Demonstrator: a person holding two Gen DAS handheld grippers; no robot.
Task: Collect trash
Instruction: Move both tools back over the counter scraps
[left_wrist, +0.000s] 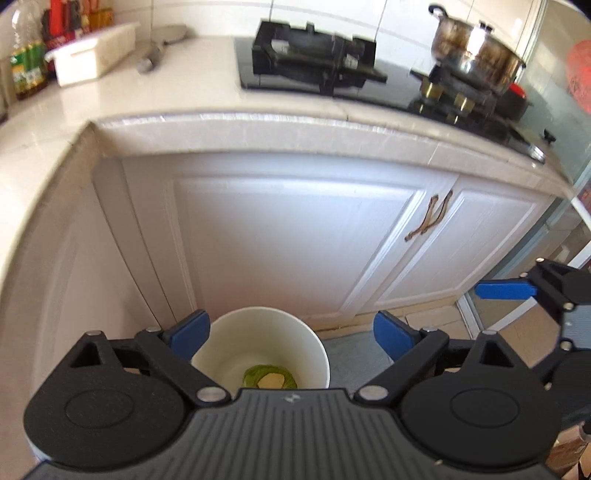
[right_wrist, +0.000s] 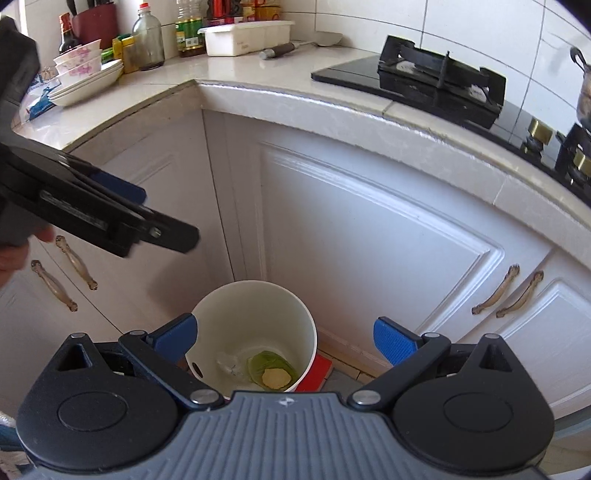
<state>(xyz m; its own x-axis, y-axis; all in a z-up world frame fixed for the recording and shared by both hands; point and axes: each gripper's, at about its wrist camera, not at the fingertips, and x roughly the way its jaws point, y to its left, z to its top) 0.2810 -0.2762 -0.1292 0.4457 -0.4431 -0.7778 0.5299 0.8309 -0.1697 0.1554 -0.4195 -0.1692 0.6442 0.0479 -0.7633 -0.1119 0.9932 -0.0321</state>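
White bin (right_wrist: 255, 325) on floor; green-and-yellow scrap (right_wrist: 272, 373), clear wrapper (right_wrist: 229, 363) inside

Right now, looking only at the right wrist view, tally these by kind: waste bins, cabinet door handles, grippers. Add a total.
Waste bin: 1
Cabinet door handles: 4
Grippers: 2, the left gripper and the right gripper
Total: 7
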